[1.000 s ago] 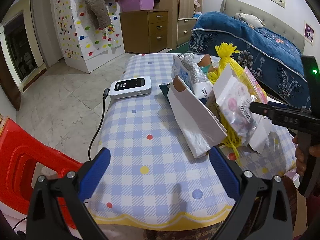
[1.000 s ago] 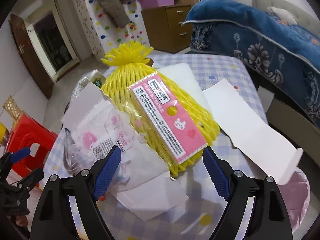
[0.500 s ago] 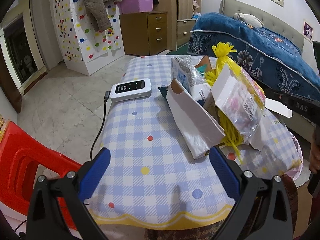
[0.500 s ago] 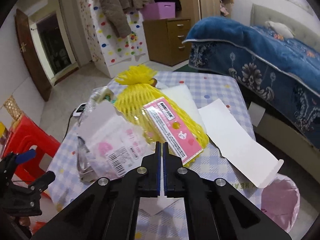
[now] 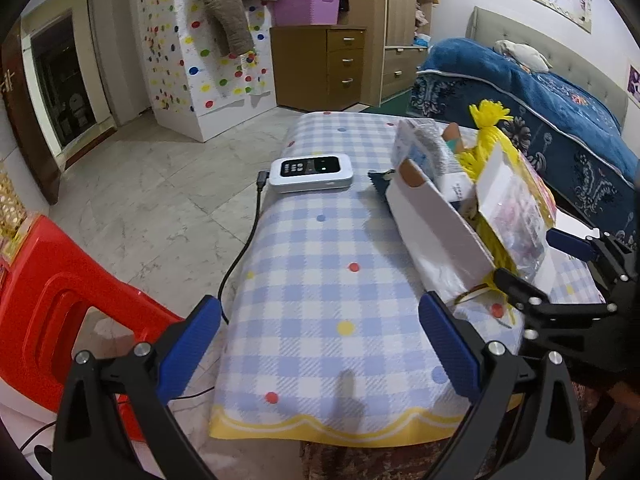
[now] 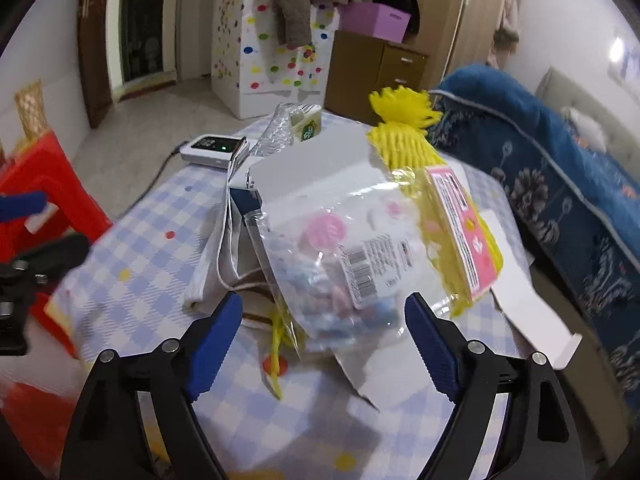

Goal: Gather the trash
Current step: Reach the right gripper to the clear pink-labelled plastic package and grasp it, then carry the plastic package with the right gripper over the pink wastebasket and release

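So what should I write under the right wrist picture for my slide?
Right gripper, jaws opening, nothing in them, faces a clear packet and yellow net bag heaped on the checked tablecloth.

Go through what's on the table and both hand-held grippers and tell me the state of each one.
Left hand-held gripper: open, empty, above the near table edge.
Right hand-held gripper: jaws opening, nothing pressed between them, the clear plastic packet just ahead.
Clear plastic packet: lying tilted on top of the trash pile.
Yellow foam net: under the packet, tuft up.
White device: cable plugged in, green light on.
Dresser drawers: closed.
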Demonstrator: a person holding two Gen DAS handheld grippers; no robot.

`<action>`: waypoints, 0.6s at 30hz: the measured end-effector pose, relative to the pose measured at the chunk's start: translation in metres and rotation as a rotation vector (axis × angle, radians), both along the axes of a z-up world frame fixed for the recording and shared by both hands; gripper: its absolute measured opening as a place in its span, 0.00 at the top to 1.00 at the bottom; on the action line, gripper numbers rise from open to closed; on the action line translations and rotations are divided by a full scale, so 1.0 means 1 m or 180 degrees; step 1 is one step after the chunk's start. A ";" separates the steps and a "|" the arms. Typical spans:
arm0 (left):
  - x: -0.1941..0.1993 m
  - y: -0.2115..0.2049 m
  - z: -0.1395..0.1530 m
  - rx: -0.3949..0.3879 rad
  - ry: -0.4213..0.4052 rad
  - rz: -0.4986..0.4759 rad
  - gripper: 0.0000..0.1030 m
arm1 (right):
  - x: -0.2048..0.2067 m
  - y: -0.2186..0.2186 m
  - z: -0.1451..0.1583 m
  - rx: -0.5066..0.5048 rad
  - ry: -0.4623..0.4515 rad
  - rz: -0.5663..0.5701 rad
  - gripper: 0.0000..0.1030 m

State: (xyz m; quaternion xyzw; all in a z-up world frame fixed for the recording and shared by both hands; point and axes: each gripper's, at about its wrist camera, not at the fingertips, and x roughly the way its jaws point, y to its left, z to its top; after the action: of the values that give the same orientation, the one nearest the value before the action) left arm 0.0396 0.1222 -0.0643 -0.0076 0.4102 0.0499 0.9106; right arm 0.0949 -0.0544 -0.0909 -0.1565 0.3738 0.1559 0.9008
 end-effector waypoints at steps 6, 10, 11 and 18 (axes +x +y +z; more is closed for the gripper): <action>-0.001 0.003 0.000 -0.0038 -0.0007 -0.0005 0.07 | 0.002 0.000 0.003 -0.0088 -0.0182 -0.0198 0.47; -0.003 -0.001 0.001 -0.0044 -0.0021 -0.0043 0.07 | -0.002 -0.014 0.020 0.0014 -0.0250 -0.0255 0.76; -0.004 -0.003 0.002 -0.0043 -0.0028 -0.0057 0.07 | -0.005 -0.019 0.026 0.0055 -0.0266 -0.0259 0.80; -0.006 -0.025 0.012 -0.0053 -0.0142 -0.0270 0.07 | -0.027 -0.066 0.060 0.0294 -0.0391 -0.0502 0.97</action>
State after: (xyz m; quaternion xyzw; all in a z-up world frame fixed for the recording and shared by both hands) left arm 0.0339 0.0972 -0.0523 0.0011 0.3901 0.0078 0.9208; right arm 0.0678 -0.1204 -0.0313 -0.0942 0.3215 0.0917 0.9378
